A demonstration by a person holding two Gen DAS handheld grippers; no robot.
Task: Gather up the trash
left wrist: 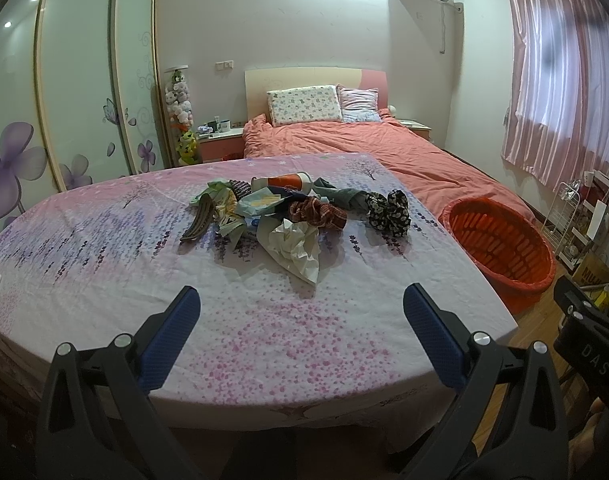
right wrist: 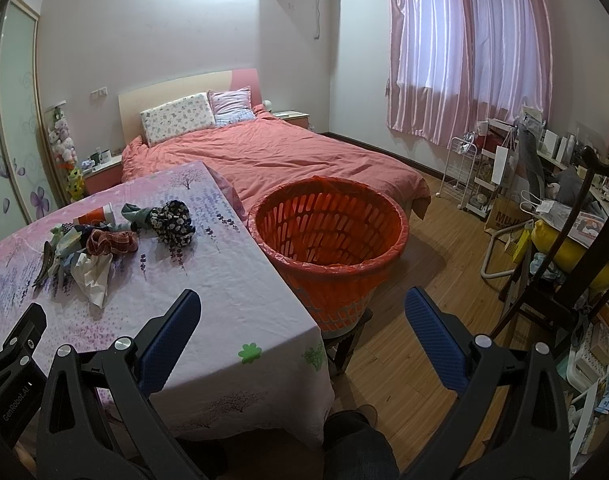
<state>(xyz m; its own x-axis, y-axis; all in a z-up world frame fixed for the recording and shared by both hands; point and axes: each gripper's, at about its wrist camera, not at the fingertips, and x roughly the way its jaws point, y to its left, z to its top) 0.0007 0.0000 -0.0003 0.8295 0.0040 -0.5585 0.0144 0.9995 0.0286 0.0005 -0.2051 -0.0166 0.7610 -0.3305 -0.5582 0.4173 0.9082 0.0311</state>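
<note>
Trash pile point(left wrist: 280, 212) sits in the middle of the table w/ the flowery cloth point(left wrist: 104, 240): crumpled paper point(left wrist: 296, 248), wrappers, socks. Orange basket point(right wrist: 328, 240) stands just beside the table's right edge, nothing seen in it. Left gripper point(left wrist: 300, 312) & right gripper point(right wrist: 302, 312) both spread wide, holding nothing, well back from the pile.

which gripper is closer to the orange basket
Right. The right gripper hangs open just in front of the orange basket; the left gripper hovers over the table, with the basket off to its right.
</note>
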